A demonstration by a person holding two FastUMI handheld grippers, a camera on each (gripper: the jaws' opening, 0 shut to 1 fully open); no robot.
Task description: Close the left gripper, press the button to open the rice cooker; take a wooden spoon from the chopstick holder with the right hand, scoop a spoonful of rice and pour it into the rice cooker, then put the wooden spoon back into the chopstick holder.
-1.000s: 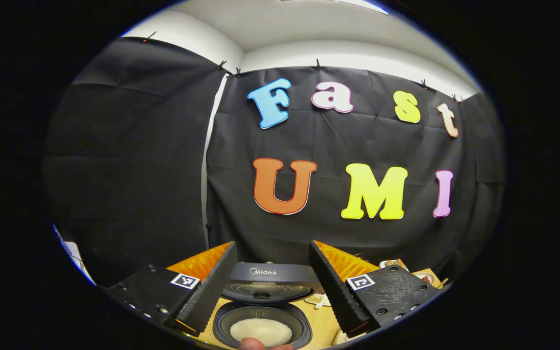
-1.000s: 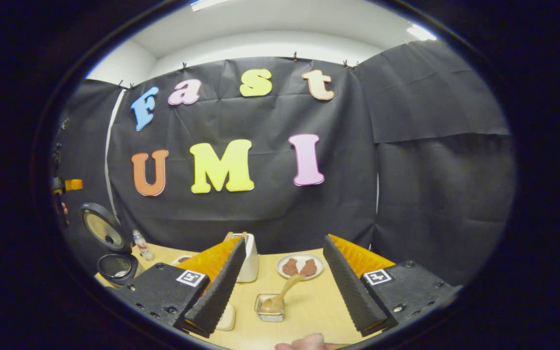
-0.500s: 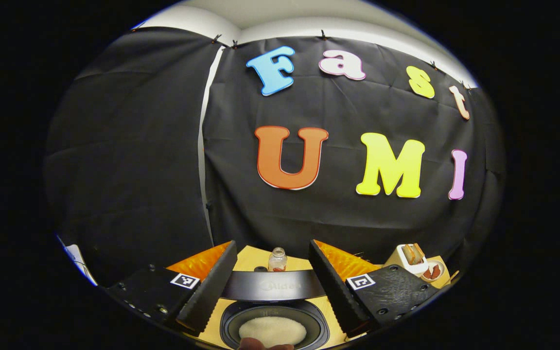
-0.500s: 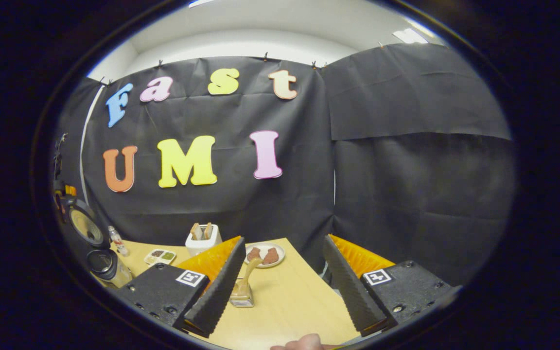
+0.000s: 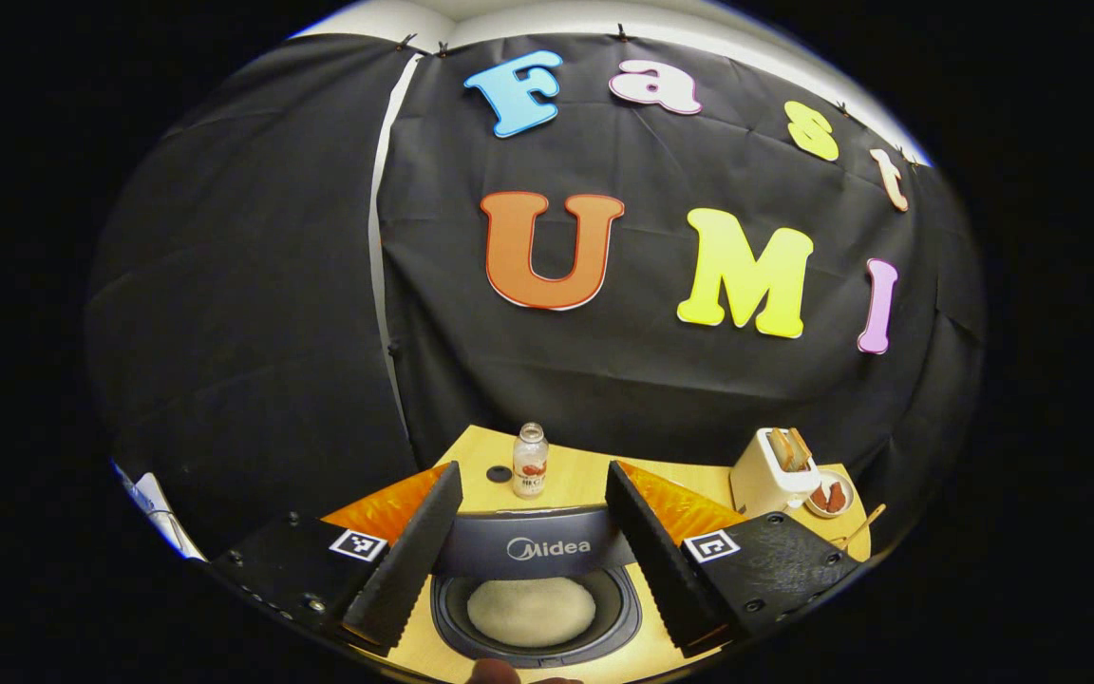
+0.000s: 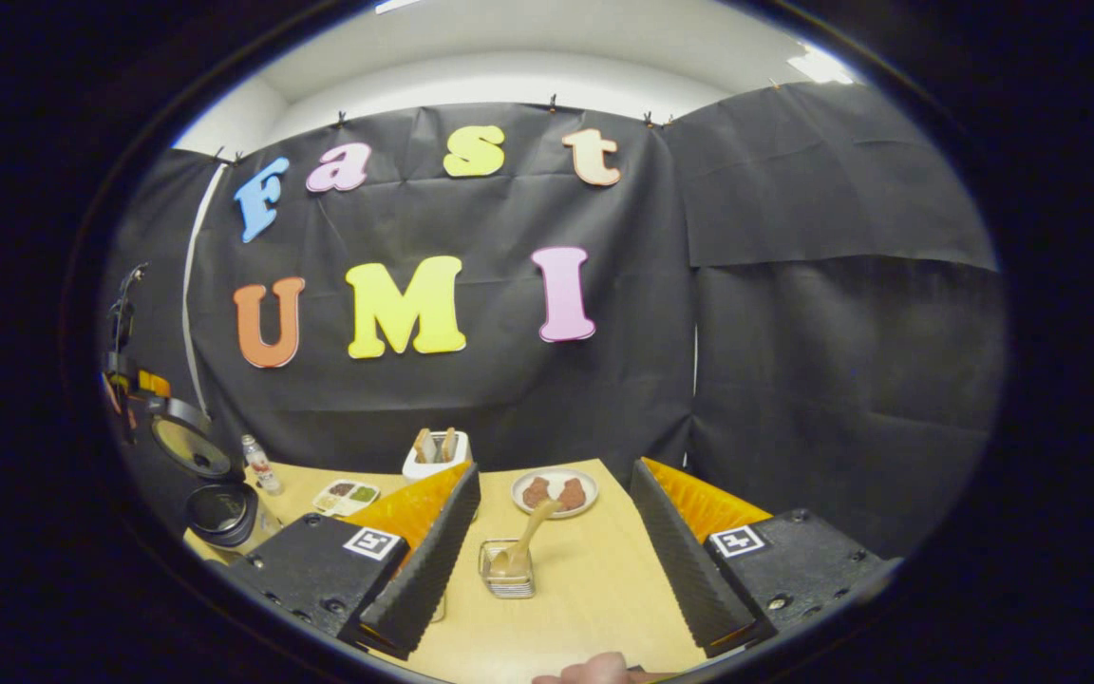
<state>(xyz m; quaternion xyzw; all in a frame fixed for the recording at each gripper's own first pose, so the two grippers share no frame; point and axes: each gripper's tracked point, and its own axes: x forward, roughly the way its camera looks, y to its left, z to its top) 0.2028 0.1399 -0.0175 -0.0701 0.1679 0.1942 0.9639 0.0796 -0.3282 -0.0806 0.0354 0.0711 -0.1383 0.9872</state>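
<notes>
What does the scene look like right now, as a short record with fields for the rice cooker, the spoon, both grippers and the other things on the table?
rice cooker: lid up, inner pot open, white rice in it
wooden spoon: standing in a small clear container on the table, handle leaning toward the plate
left gripper: jaws open, holding nothing, above the cooker
right gripper: jaws open, holding nothing, facing the spoon
chopstick holder: white, near the wall
plate: two brown pieces of food
small bottle: behind the cooker
</notes>
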